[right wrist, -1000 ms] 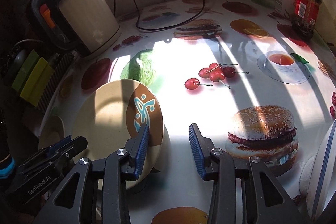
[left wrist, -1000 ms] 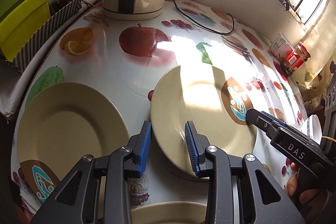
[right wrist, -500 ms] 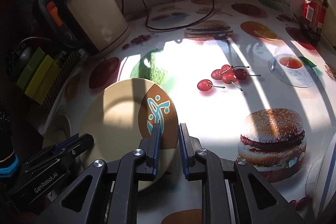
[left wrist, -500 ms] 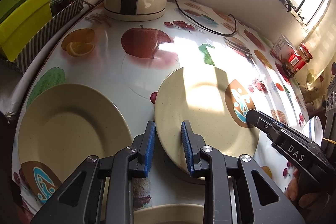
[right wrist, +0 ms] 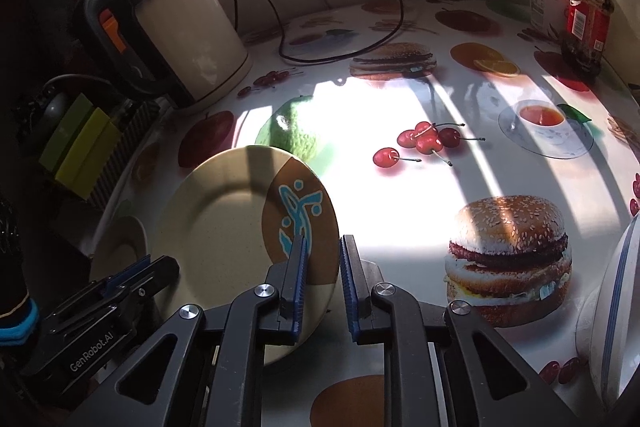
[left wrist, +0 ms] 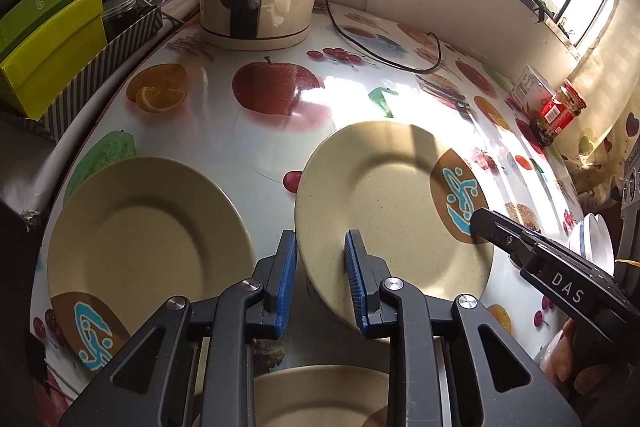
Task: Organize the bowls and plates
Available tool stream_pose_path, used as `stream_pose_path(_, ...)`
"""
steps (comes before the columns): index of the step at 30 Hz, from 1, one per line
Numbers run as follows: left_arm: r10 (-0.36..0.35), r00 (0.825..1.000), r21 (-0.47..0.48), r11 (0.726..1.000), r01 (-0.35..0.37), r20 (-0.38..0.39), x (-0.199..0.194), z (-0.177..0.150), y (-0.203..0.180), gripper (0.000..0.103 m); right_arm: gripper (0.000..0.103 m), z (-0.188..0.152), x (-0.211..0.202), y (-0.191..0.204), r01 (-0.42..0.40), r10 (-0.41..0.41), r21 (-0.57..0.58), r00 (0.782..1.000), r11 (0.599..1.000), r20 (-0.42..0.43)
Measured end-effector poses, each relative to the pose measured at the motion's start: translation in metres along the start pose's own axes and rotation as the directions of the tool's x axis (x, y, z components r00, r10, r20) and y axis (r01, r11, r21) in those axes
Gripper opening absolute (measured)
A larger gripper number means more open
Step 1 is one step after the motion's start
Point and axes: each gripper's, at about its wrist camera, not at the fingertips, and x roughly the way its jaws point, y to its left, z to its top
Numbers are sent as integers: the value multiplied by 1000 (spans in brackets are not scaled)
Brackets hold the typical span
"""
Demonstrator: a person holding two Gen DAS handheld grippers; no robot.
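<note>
plate (left wrist: pixel 384 195) rim sits pinched between both grippers' jaws, left gripper (left wrist: pixel 320 279) and right gripper (right wrist: pixel 323 279) clamping opposite edges.

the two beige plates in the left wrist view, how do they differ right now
The right plate has both grippers on its rim: the left gripper at the near edge, the right gripper at the far side. The left plate is untouched.
The right plate looks raised and tilted; the left plate lies flat on the table.
The right plate's brown and blue emblem sits on its right side; the left plate's sits at its near left.
Both are speckled beige plates of the same design.
</note>
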Motion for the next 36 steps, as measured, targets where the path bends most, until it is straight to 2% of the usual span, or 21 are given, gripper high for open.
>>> stream_pose_path(15, -16, 999, -5, 1000, 16, 52, -47, -22, 6, 26, 17, -19, -49, 24, -20, 22, -37, 999, 999, 42)
stream_pose_path(23, -2, 996, 10, 1000, 1, 84, -73, -38, 7, 26, 17, -34, -68, 34, -27, 31, -60, 998, 998, 59)
stream_pose_path(36, -3, 998, -27, 1000, 5, 64, -87, -80, 20, 26, 17, -75, -75, 39, -56, 57, -72, 998, 996, 15)
